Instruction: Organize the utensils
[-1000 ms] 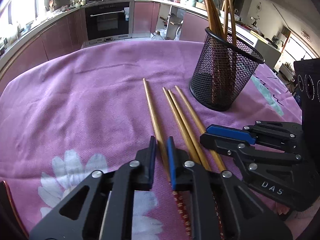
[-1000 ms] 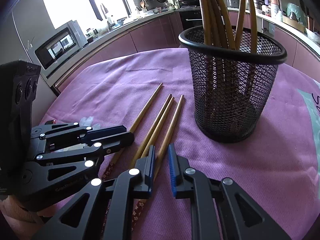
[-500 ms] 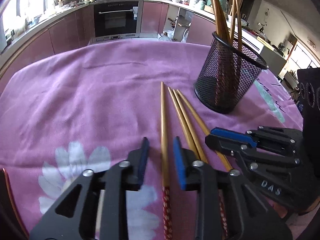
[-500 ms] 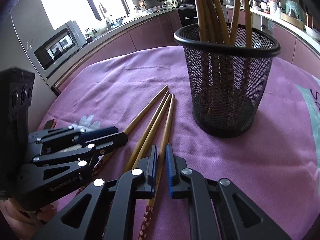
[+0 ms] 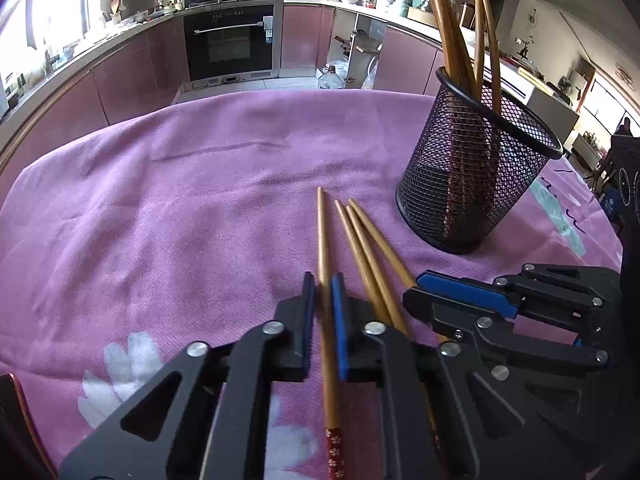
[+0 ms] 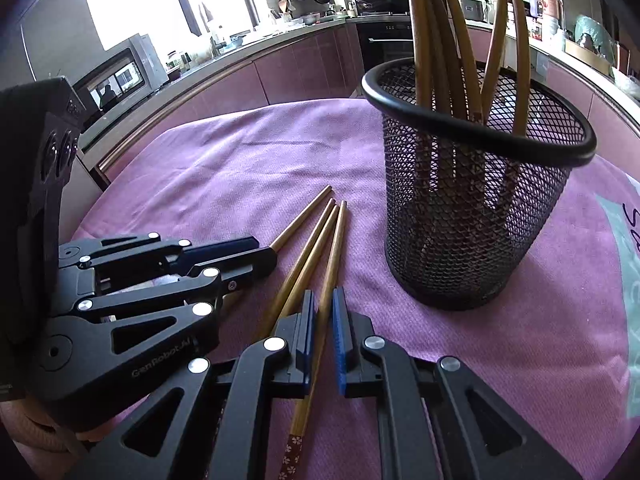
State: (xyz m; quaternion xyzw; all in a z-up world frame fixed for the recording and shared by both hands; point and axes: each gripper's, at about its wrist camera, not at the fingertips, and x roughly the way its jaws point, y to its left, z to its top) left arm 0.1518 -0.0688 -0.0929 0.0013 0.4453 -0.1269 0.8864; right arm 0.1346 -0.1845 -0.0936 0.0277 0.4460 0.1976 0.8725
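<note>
Several bamboo chopsticks lie side by side on the purple cloth. My left gripper [image 5: 323,280] is shut on the leftmost chopstick [image 5: 322,232], which points away from me. My right gripper [image 6: 323,296] is shut on the rightmost chopstick [image 6: 335,248]. Two more chopsticks [image 5: 360,244] lie between them; in the right wrist view they [image 6: 308,252] lie left of my held one. A black mesh holder [image 5: 472,184] stands upright at the right with several chopsticks in it; in the right wrist view it [image 6: 472,216] is just right of my gripper.
The table carries a purple cloth [image 5: 180,208] with white flower prints. A pale green printed patch [image 6: 628,280] lies at the right edge. Kitchen counters and an oven [image 5: 230,44] stand beyond the table's far edge.
My left jaws, half open around the leftmost chopstick half a second ago, have closed on it. My right gripper stays shut on its chopstick and has moved slightly forward.
</note>
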